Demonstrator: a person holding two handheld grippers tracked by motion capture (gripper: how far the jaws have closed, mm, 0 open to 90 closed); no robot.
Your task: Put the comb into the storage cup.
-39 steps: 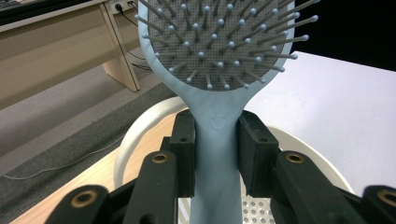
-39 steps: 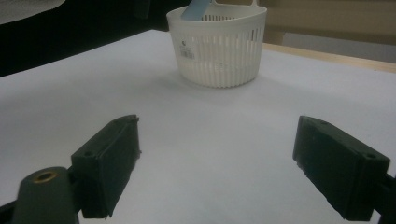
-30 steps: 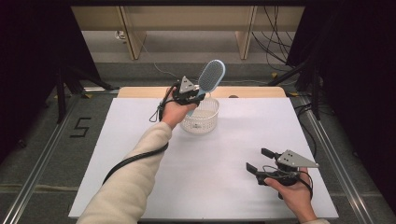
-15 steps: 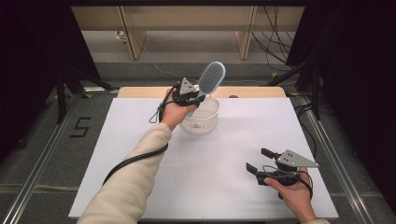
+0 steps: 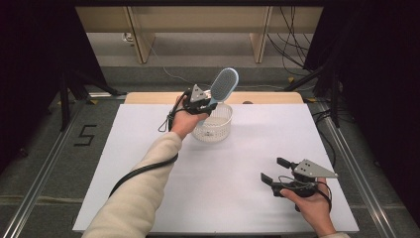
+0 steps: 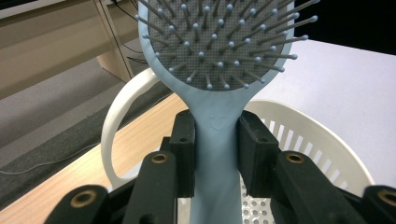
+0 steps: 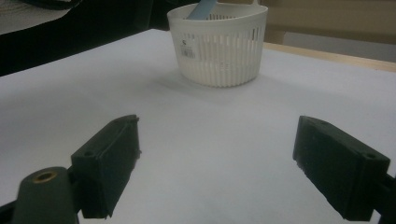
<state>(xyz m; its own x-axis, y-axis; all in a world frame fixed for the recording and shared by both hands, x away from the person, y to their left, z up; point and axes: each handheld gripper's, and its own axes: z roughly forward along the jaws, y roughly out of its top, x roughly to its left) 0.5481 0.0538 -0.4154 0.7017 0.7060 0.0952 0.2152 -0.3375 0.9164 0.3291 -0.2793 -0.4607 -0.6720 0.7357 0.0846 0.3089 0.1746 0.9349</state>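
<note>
My left gripper point(image 5: 207, 102): jaws clamped on the handle of the light blue hairbrush point(image 5: 224, 84), pads pressing both sides.
Hairbrush: bristled head tilted up and away, handle end down over the white basket point(image 5: 214, 128).
Basket: far middle of the white table point(image 5: 148, 148).
My right gripper point(image 5: 273, 171): jaws wide apart, nothing between them, near corner, well apart from basket.
</note>
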